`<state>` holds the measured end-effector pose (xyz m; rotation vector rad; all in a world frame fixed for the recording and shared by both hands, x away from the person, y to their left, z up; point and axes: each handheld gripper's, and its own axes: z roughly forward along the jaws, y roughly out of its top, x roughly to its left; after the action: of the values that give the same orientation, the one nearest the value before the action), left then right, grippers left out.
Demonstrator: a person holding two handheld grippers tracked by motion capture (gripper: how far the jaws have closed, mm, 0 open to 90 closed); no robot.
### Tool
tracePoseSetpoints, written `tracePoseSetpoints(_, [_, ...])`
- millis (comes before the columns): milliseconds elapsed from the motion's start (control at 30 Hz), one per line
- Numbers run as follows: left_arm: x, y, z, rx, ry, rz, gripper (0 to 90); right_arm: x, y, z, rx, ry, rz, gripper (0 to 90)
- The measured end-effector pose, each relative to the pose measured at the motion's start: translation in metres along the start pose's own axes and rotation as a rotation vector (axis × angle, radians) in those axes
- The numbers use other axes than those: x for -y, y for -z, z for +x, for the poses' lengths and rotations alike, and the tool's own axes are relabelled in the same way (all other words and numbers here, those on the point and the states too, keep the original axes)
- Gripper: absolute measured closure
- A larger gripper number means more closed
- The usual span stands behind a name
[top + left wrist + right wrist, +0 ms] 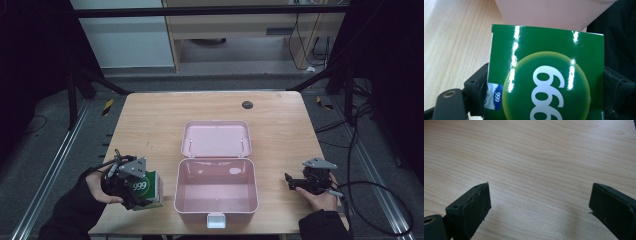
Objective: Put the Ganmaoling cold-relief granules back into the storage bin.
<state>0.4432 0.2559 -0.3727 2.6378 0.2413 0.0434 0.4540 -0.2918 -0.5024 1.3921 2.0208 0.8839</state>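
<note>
- Overhead, in the high view, the left gripper sits at the lower left of the frame, near the table's front edge, held by a dark-sleeved hand. Its jaws are clamped on a green box printed with "999", which is just left of the pink case without touching it.
- The pink case stands in the lower middle of the frame, its lid thrown back flat toward the upper part of the table, the tub showing a bare pink floor.
- At the lower right, the right gripper rests in the person's other hand, pointing left toward the case and well apart from it. A small dark round spot lies on the table near the far edge.
- Seen in the left gripper view, the green box takes up most of the frame, pinched on both sides by the black jaws at lower left and lower right. The case's pink wall runs across the top, just beyond the box, with pale wood at the left.
- Seen in the right gripper view, the right gripper has its jaws wide apart at the lower corners, with nothing but wood grain between them.
</note>
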Motion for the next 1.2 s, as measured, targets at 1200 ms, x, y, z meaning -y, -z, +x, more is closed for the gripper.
tracePoseSetpoints(1200, [-0.049, 0.042, 0.003, -0.015, 0.000, -0.029, 14.0, 0.000, 0.001, 0.000, -0.007, 0.002, -0.008, 4.4])
